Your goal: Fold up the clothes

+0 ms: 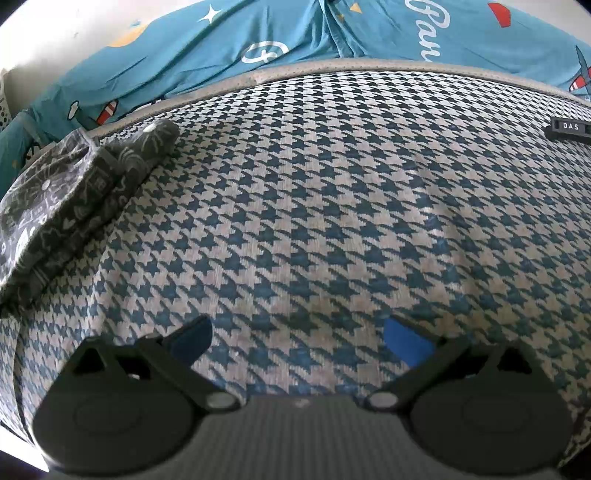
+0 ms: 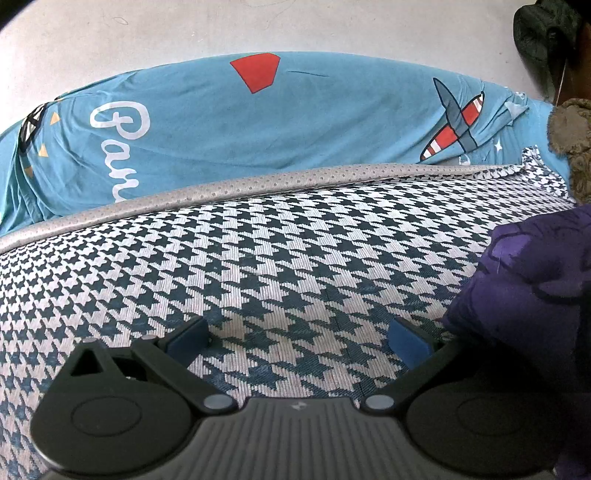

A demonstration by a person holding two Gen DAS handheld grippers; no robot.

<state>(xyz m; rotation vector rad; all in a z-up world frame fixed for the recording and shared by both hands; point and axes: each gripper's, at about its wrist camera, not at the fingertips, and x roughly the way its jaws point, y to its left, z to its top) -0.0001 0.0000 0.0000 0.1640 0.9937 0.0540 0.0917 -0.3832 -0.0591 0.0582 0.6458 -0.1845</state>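
A folded dark grey garment with a white pattern (image 1: 70, 184) lies at the left edge of the houndstooth surface (image 1: 314, 206). My left gripper (image 1: 299, 338) hovers open over the bare houndstooth, well right of that garment, holding nothing. In the right wrist view a crumpled purple garment (image 2: 532, 280) lies at the right, touching the outside of the right finger's blue pad (image 2: 410, 339). My right gripper (image 2: 299, 338) is open over the houndstooth surface (image 2: 258, 266), nothing between its pads.
A teal sheet with white lettering and plane prints (image 1: 332, 33) (image 2: 258, 125) lies beyond the grey piped edge (image 2: 221, 192). A black tag reading "DAS" (image 1: 570, 127) sits far right. A brown fuzzy item (image 2: 570, 140) and a dark green cloth (image 2: 543, 33) are at the right, against a pale wall.
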